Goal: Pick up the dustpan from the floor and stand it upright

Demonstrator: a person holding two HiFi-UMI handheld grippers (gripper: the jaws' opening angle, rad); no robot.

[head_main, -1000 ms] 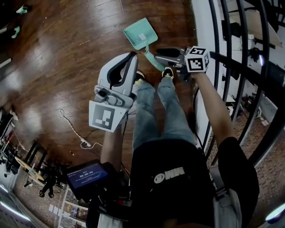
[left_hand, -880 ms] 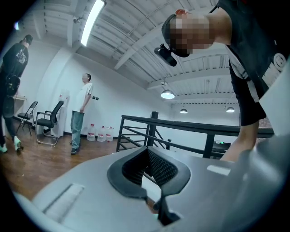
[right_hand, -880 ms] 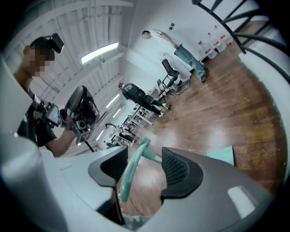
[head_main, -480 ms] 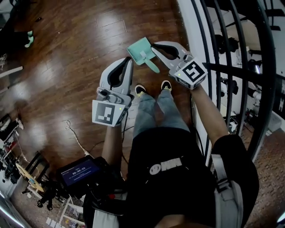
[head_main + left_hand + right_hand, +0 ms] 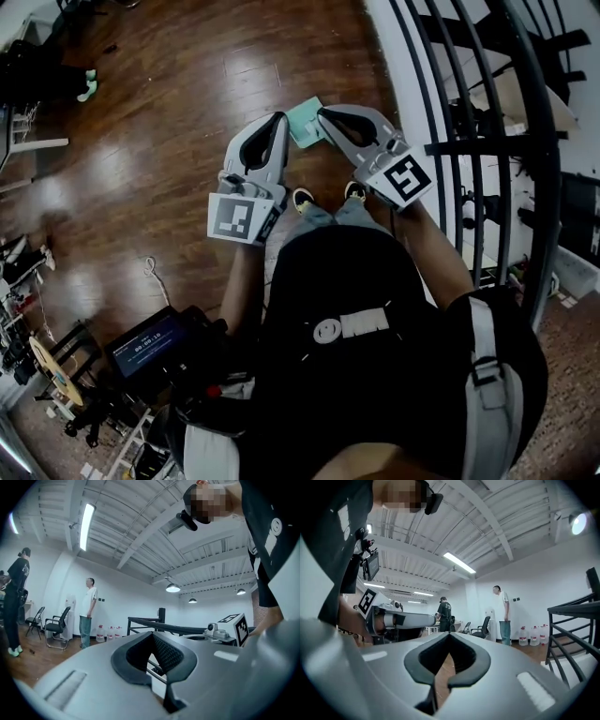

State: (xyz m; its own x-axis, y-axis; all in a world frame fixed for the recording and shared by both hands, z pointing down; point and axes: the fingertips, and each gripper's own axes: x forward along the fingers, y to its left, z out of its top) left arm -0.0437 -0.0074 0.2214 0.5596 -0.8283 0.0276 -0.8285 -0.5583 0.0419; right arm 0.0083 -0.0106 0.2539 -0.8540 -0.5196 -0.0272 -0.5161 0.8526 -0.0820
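Observation:
The teal dustpan [image 5: 306, 123] is far below on the wooden floor beside the white wall base, and only a small patch shows between the two grippers. Whether it stands upright I cannot tell. My left gripper [image 5: 281, 119] is raised at chest height and points level, jaws shut with nothing in them [image 5: 161, 693]. My right gripper [image 5: 322, 112] hangs beside it, also level, with its jaws shut and empty [image 5: 433, 700]. Neither touches the dustpan. Each gripper view shows the other gripper across from it: the right one [image 5: 229, 627] and the left one [image 5: 393, 618].
A black metal railing [image 5: 487, 141] and the white wall base [image 5: 403, 56] run along the right. My shoes [image 5: 303, 198] stand just behind the dustpan. A cable [image 5: 150, 272] lies on the floor at left. People [image 5: 87, 611], chairs and water bottles are at the far wall.
The right gripper let go of the dustpan's handle, rolled, closed and rose high. The left gripper rose too. The dustpan stays on the floor and now looks smaller between them.

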